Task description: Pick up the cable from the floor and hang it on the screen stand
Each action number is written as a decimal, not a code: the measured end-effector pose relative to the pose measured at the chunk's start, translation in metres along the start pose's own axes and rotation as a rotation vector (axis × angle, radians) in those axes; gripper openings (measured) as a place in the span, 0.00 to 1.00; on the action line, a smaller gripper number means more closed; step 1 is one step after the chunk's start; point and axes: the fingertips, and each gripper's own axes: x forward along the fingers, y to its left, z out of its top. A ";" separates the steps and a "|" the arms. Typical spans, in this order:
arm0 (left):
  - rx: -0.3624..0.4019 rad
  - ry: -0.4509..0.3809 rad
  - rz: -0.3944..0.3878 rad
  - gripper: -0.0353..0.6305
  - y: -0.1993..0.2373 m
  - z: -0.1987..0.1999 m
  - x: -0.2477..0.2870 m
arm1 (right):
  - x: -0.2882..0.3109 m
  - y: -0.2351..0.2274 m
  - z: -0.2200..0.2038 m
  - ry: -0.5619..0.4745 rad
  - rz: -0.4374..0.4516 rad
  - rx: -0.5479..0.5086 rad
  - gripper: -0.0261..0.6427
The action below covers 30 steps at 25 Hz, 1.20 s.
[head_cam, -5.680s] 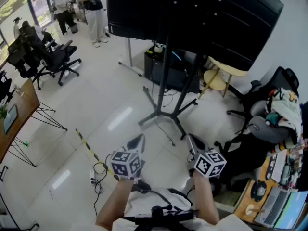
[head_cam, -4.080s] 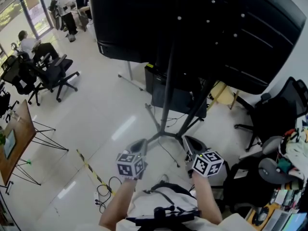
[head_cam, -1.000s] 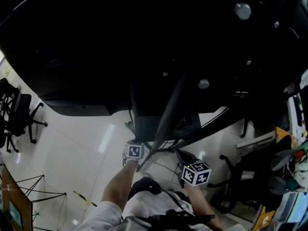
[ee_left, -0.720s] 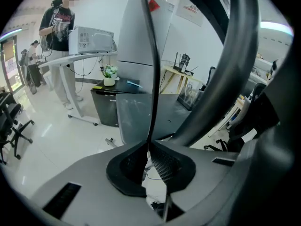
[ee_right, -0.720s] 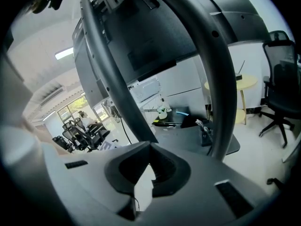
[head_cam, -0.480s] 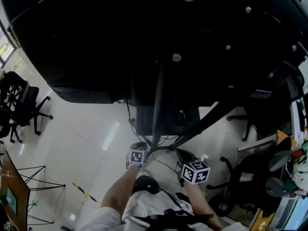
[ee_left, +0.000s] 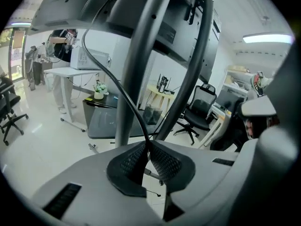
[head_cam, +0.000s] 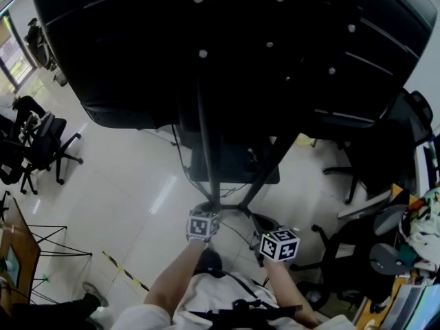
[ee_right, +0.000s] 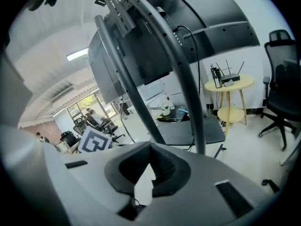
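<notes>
A thin black cable (ee_left: 117, 91) runs from my left gripper (ee_left: 147, 147) up past the screen stand's grey poles (ee_left: 136, 74). The left jaws have just been closing and pinch the cable between their pads. In the head view the left gripper (head_cam: 204, 210) is held out at the stand's black pole (head_cam: 208, 150), under the big dark screen (head_cam: 240, 47). My right gripper (head_cam: 260, 223) is beside it to the right, shut with nothing in it. In the right gripper view the stand's poles (ee_right: 188, 88) rise just beyond the right gripper (ee_right: 149, 166).
A low black cabinet (head_cam: 234, 163) stands behind the stand's foot. Office chairs are at the left (head_cam: 41, 143) and right (head_cam: 364, 157). A yellow round side table (ee_right: 228, 86) holds small items. Striped tape (head_cam: 124, 270) lies on the white floor.
The head view has drawn back from the screen, which now fills less of the picture. The left gripper has shifted slightly right, closer to the right one, with the cable in its jaws.
</notes>
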 end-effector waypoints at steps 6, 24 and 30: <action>0.012 -0.091 -0.059 0.08 -0.072 0.019 -0.048 | -0.051 -0.007 -0.020 -0.037 0.024 0.032 0.06; 0.107 -0.263 -0.188 0.08 -0.191 0.084 -0.187 | -0.128 -0.021 -0.079 -0.037 0.024 0.055 0.06; 0.100 -0.314 -0.280 0.08 -0.216 0.112 -0.216 | -0.124 -0.003 -0.067 -0.066 0.052 0.014 0.06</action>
